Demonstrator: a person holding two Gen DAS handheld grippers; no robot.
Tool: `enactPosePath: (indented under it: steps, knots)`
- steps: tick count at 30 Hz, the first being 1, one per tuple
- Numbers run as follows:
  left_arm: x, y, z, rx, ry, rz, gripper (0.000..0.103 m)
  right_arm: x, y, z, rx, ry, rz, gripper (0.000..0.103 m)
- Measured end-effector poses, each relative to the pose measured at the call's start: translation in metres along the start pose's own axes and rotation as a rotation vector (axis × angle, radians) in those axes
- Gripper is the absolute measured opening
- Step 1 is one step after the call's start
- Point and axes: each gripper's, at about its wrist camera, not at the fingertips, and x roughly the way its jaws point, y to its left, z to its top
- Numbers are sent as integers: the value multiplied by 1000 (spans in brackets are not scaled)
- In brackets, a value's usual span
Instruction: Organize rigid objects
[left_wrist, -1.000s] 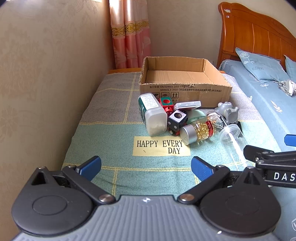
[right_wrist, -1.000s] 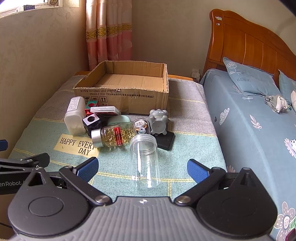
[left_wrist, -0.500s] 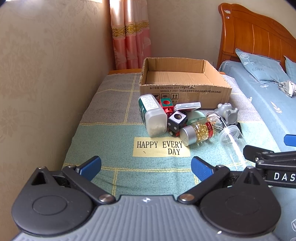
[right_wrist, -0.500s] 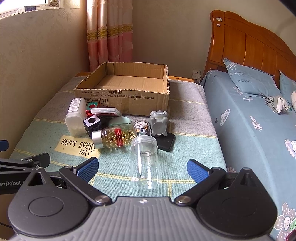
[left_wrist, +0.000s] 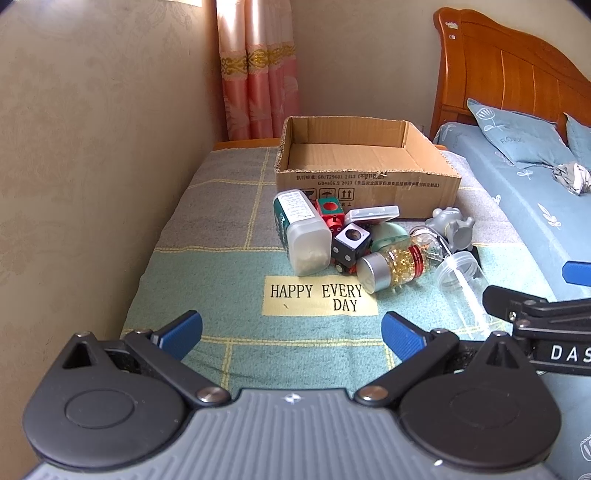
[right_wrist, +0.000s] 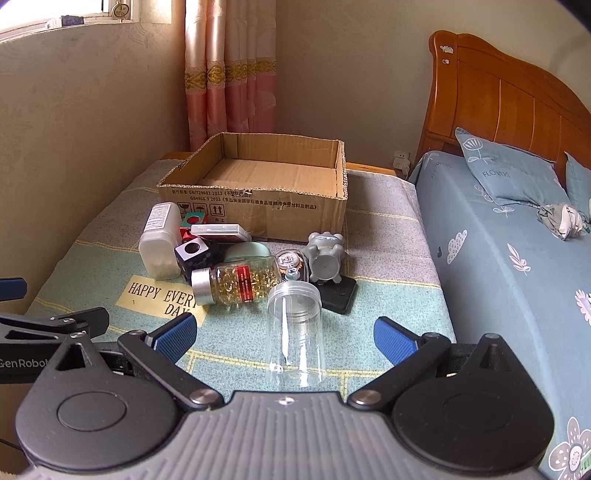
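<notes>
Bedroom w/ checked blanket (left_wrist: 229, 236) beside a bed; cardboard box (right_wrist: 258, 192) sits at back, nothing in it. Clutter piled just in front: white bottle (right_wrist: 160, 240), capsule jar (right_wrist: 240, 282) on its side, clear jar (right_wrist: 295, 332) nearest. Left gripper (left_wrist: 291, 334) & right gripper (right_wrist: 284, 338) both spread wide, holding nothing.

Both wrist cameras look low across the bedspread toward the open brown cardboard box (left_wrist: 365, 166) (right_wrist: 266, 188), left one nearer the wall, sharing the clutter before the box.
</notes>
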Motion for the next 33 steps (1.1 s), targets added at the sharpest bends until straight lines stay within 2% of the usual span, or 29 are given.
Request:
enactPosePath:
  steps: [26, 33]
  knots:
    - [19, 3, 4, 27, -17, -49, 102, 14, -13, 1, -55, -14, -21, 103]
    - [25, 11, 6, 2, -28, -83, 102, 25, -36, -1, -47, 6, -89, 103]
